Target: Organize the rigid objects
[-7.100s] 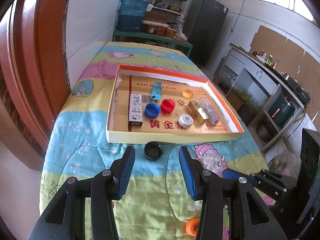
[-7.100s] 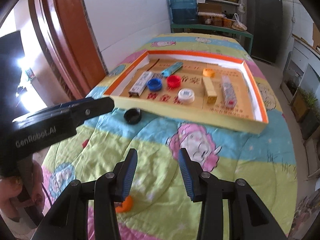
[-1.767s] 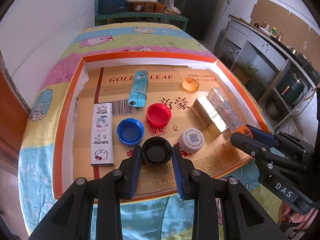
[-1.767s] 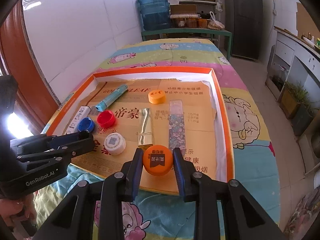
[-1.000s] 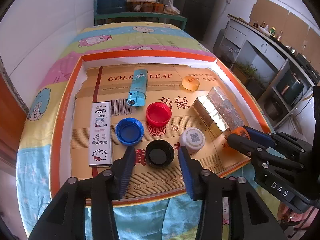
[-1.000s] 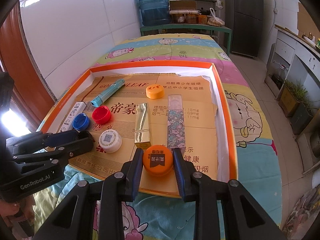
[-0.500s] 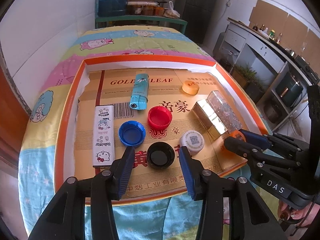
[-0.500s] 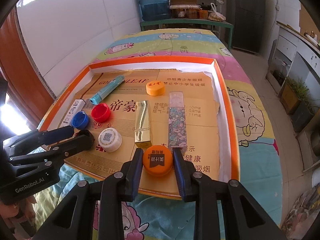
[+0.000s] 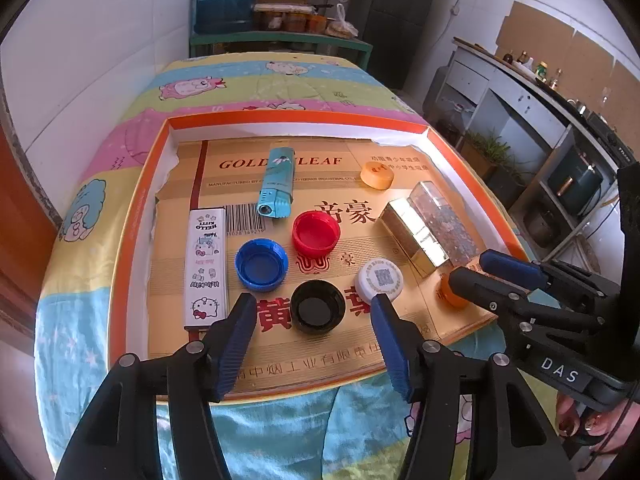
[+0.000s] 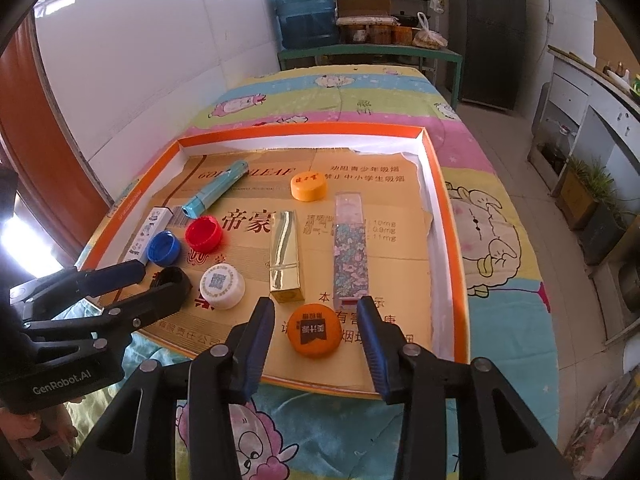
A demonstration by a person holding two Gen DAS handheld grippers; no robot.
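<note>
In the left wrist view, the left gripper (image 9: 314, 330) is held spread over the near end of the shallow orange-rimmed box (image 9: 132, 216). The black cap (image 9: 318, 306) lies on the box floor between the blue pads, open side up, and is touched by neither pad; a clear gap is seen on each side. The cap sits straight ahead of the claw, so only a straight pull back toward the near rim is judged necessary. A blue cap (image 9: 261, 265) and a white cap (image 9: 380, 279) lie just beyond the fingertips, close enough to be knocked by a sideways move. Compared with the frame about two seconds earlier, the cap is no longer pinched, and the jaws have just been opening further around it.

In the right wrist view, the right gripper (image 10: 316, 332) is likewise held apart, with the orange cap (image 10: 315, 331) resting label up on the cardboard between the pads and free of both. The cap lies directly ahead, just short of the gold box (image 10: 285, 255) and the flowered case (image 10: 350, 249), whose long axes run away from the claw. A second ago this cap was gripped; the jaws have just been opening, and it is now released inside the box.
</note>
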